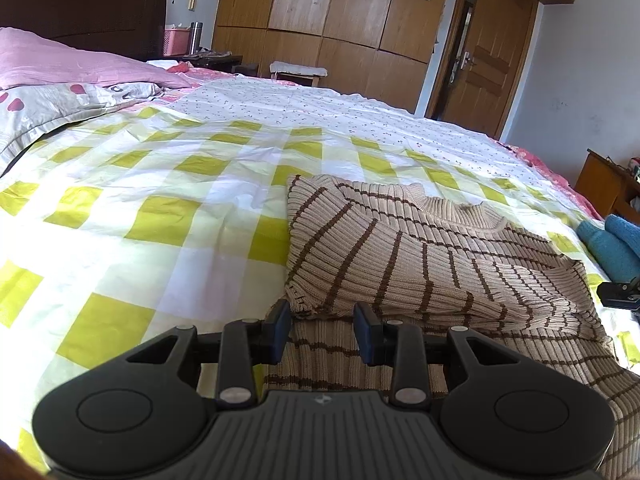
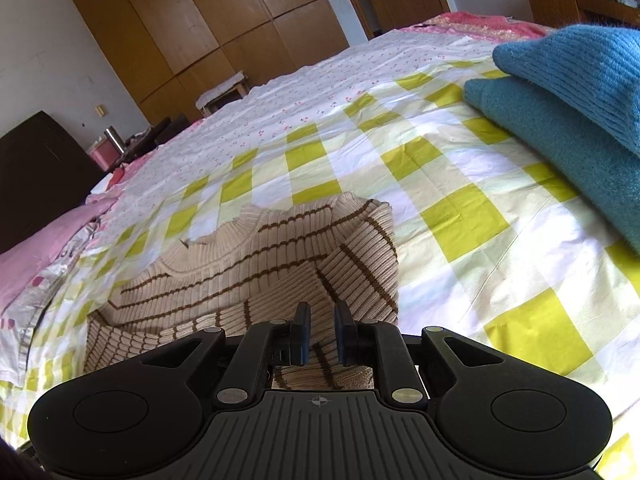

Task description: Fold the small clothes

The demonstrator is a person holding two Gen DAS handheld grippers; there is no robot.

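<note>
A beige ribbed sweater (image 1: 400,248) with thin brown stripes lies on the bed, its sleeves folded in over the body and its collar toward the far side. My left gripper (image 1: 322,330) hovers low over the sweater's near left part. Its fingers stand apart, and only fabric lying below shows between them. In the right wrist view the sweater (image 2: 260,264) lies left of centre. My right gripper (image 2: 323,332) is over its near right part. A narrow gap separates the jaws, and the pads do not press on the fabric seen through it. A black part of the right gripper (image 1: 618,294) shows at the left view's right edge.
The bed carries a yellow-green and white checked sheet (image 1: 160,220). Folded blue knitwear (image 2: 560,120) is stacked on it to the right of the sweater. Pink and grey pillows (image 1: 60,80) lie at the far left. Wooden wardrobes (image 1: 340,20) and a door (image 1: 480,72) stand beyond the bed.
</note>
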